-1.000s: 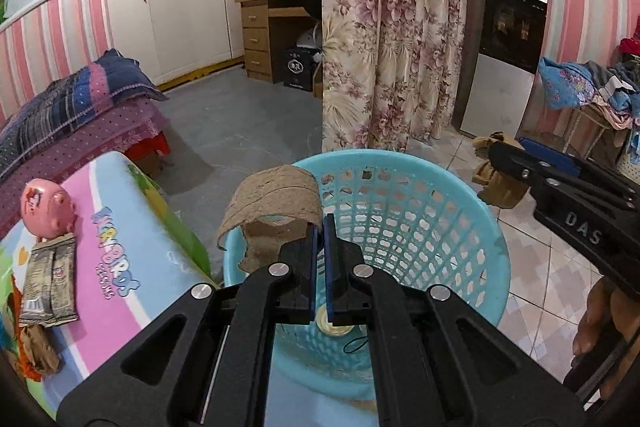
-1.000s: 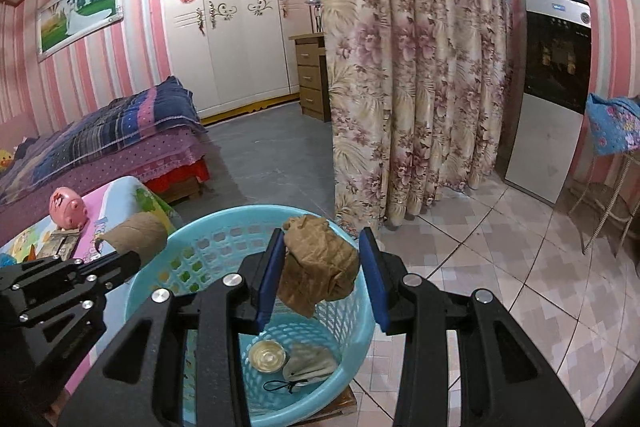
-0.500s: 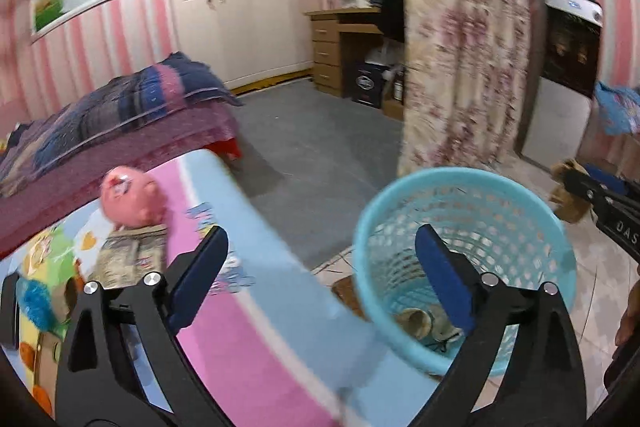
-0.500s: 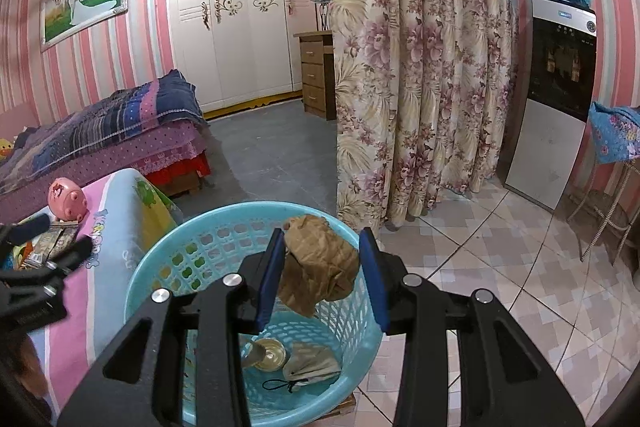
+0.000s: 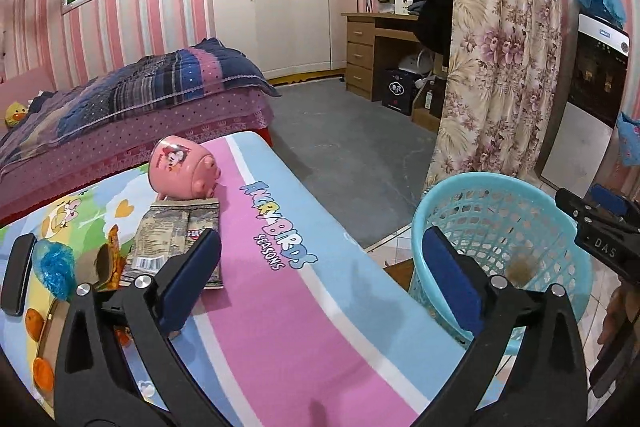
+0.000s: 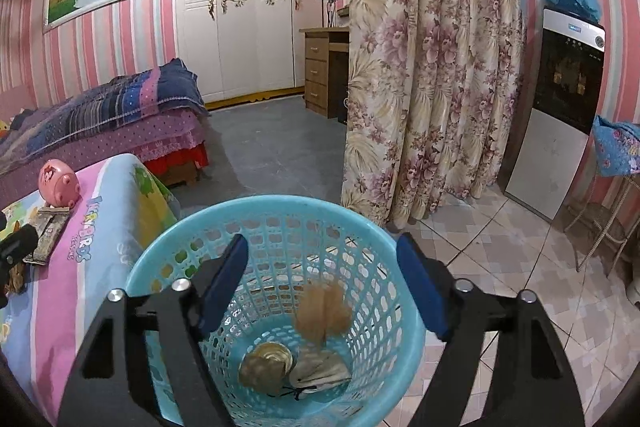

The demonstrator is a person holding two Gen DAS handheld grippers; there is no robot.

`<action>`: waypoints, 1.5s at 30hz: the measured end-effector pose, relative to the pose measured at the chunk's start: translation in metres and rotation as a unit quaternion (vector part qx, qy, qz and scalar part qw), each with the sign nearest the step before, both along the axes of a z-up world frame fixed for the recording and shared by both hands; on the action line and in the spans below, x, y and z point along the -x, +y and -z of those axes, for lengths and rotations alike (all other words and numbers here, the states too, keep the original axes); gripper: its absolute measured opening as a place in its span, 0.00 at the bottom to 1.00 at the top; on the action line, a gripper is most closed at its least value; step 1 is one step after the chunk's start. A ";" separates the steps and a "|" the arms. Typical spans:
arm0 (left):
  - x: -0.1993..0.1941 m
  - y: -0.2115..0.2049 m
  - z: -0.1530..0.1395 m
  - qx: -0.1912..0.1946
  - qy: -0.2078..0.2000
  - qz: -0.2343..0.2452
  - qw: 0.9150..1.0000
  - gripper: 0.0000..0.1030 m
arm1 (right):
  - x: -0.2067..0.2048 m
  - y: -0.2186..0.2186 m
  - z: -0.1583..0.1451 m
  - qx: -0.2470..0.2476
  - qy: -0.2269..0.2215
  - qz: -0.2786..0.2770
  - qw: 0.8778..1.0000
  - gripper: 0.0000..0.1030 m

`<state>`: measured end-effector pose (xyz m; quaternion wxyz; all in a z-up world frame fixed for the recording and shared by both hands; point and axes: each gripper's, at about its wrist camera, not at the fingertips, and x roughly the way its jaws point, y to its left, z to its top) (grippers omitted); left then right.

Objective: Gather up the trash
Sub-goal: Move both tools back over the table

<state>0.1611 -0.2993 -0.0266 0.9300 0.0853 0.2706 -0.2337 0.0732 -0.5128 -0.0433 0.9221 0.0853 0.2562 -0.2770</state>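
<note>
My right gripper [image 6: 320, 255] hangs over the turquoise basket [image 6: 160, 267]. Its jaws are opening with nothing between them, and a brown crumpled wad [image 6: 324, 311] falls blurred inside the basket. A round roll [image 6: 266, 367] and a grey scrap [image 6: 320, 371] lie at the bottom. My left gripper [image 5: 320, 259] is over the cartoon-print table [image 5: 304, 327], jaws opening wide and empty. By its left finger lie a snack wrapper [image 5: 176, 239], an orange-brown wrapper [image 5: 108, 259] and a blue crumpled piece [image 5: 54, 267].
A pink piggy bank [image 5: 182, 169] stands on the table behind the wrappers, and a black flat device [image 5: 16, 275] lies at the left edge. The basket [image 5: 500, 211] stands on the tiled floor right of the table. A bed, a floral curtain and a water dispenser are farther off.
The left gripper let go of a brown paper roll over the basket, opened wide and swung left over the table. The right gripper opened and its brown wad dropped into the basket.
</note>
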 end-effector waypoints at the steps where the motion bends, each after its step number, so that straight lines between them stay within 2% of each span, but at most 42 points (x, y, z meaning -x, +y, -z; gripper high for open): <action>1: 0.001 0.002 -0.001 0.001 -0.001 -0.001 1.000 0.95 | 0.001 0.001 -0.001 0.000 0.000 0.002 1.000 0.86; 3: 0.004 0.006 -0.004 0.004 -0.003 -0.003 1.000 0.95 | 0.002 0.003 -0.002 0.005 0.001 0.008 1.000 0.91; 7: 0.013 0.022 -0.011 0.004 -0.009 -0.009 1.000 0.95 | -0.001 0.014 -0.011 0.016 0.000 0.004 1.000 0.94; 10: 0.024 0.041 -0.016 -0.011 -0.025 -0.019 0.999 0.95 | -0.004 0.032 -0.021 0.019 -0.015 -0.023 0.999 0.94; 15: 0.032 0.101 -0.021 -0.021 -0.033 -0.065 0.997 0.95 | -0.011 0.072 -0.029 0.027 -0.023 -0.074 0.997 0.94; 20: 0.027 0.173 -0.019 -0.036 -0.029 -0.127 0.991 0.95 | -0.020 0.122 -0.029 0.023 -0.029 -0.128 0.991 0.94; 28: 0.012 0.280 0.001 -0.022 -0.008 -0.212 0.977 0.95 | -0.042 0.196 -0.031 0.011 -0.035 -0.190 0.981 0.94; 34: -0.013 0.332 0.030 -0.026 0.033 -0.243 0.969 0.95 | -0.061 0.250 -0.013 0.035 0.000 -0.238 0.971 0.94; 37: -0.025 0.344 0.036 -0.025 0.039 -0.253 0.966 0.95 | -0.072 0.267 -0.003 0.044 0.021 -0.250 0.967 0.94; 40: -0.040 0.350 0.048 -0.017 0.068 -0.243 0.968 0.95 | -0.080 0.274 0.006 0.043 0.034 -0.254 0.966 0.94; 45: -0.054 0.336 0.055 -0.017 0.078 -0.225 0.971 0.94 | -0.085 0.277 0.014 0.049 0.044 -0.255 0.965 0.94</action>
